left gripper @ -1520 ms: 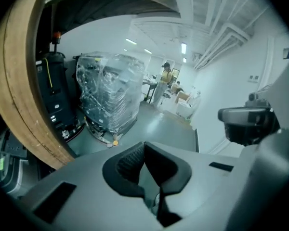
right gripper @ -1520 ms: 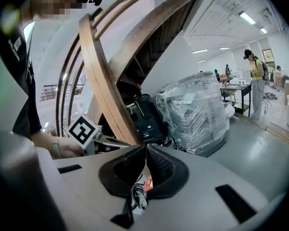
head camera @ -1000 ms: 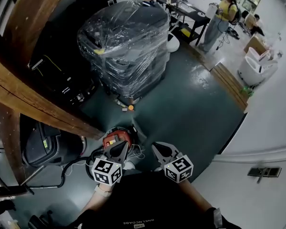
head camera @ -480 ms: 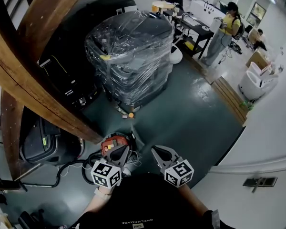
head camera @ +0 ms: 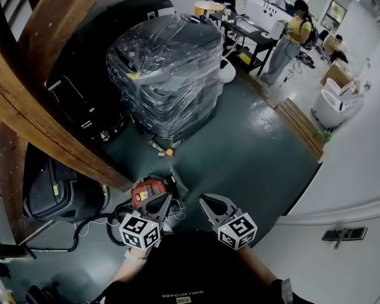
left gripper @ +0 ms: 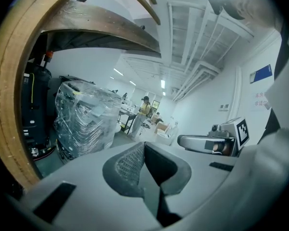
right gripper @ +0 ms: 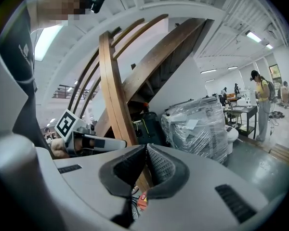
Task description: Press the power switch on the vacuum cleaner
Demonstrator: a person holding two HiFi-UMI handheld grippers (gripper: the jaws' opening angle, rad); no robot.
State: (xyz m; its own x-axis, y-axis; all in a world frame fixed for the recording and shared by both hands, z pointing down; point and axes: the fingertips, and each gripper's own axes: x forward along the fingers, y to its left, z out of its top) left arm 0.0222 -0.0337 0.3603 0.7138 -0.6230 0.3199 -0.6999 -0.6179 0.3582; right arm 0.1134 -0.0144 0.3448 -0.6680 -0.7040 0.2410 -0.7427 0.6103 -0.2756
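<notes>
The vacuum cleaner [head camera: 145,192] stands on the dark floor close in front of me, with a red-orange top, a black body and a black hose curling to the left. My left gripper [head camera: 158,202] hovers just above its top at the right side, jaws shut and holding nothing. To the right, my right gripper [head camera: 206,202] is also shut and empty, over bare floor. In the left gripper view the left gripper [left gripper: 144,147] points out into the room. In the right gripper view a bit of the red vacuum cleaner [right gripper: 140,197] shows below the right gripper [right gripper: 146,150]. No switch is visible.
A plastic-wrapped pallet stack [head camera: 168,68] stands ahead on the floor. A curved wooden stair beam [head camera: 41,109] crosses the left side, with black cases [head camera: 54,189] under it. A white wall [head camera: 361,170] runs along the right. A person in yellow [head camera: 291,33] stands far off by desks.
The head view has shifted slightly. Both grippers hold nearly the same pose above the vacuum, still shut.
</notes>
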